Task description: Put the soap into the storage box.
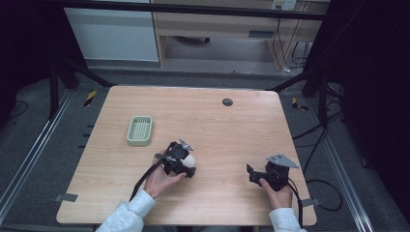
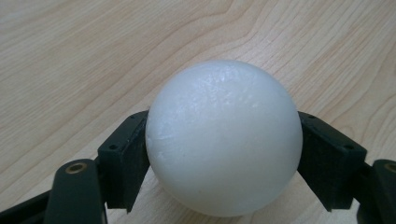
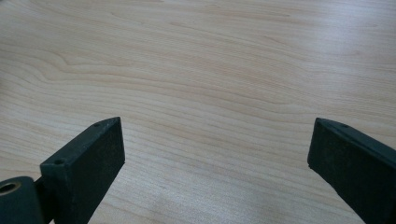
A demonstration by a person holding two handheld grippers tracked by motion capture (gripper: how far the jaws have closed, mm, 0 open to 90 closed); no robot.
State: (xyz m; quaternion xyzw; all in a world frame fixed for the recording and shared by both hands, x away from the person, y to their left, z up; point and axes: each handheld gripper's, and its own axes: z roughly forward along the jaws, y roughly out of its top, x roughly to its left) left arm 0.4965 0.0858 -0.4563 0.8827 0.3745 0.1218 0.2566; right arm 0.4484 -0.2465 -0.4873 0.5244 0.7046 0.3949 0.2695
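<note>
On the wooden table (image 1: 217, 125), seen from the high view, the left gripper (image 1: 189, 164) sits a little below centre, its jaws closed around a white ball (image 1: 190, 160) that appears to rest on the tabletop, though at this size I cannot be sure it touches. From the ball, a pale green basket (image 1: 140, 130) lies at about ten o'clock, well apart, and a small dark round disc (image 1: 227, 102) sits at about one o'clock, near the far edge. The right gripper (image 1: 251, 174) lies at roughly four o'clock from the ball, held low by the person's right hand (image 1: 276, 189), with its jaws pointing toward nine o'clock.

In the left gripper view, the white ball (image 2: 224, 137) sits between the two black pads (image 2: 123, 158), which press on it at nine and three o'clock; the grip is clamped on the ball. Wood grain runs behind it.

In the right gripper view, the right gripper (image 3: 217, 149) has its jaws standing wide apart, one at seven o'clock and one at four o'clock, with bare wood between them.
</note>
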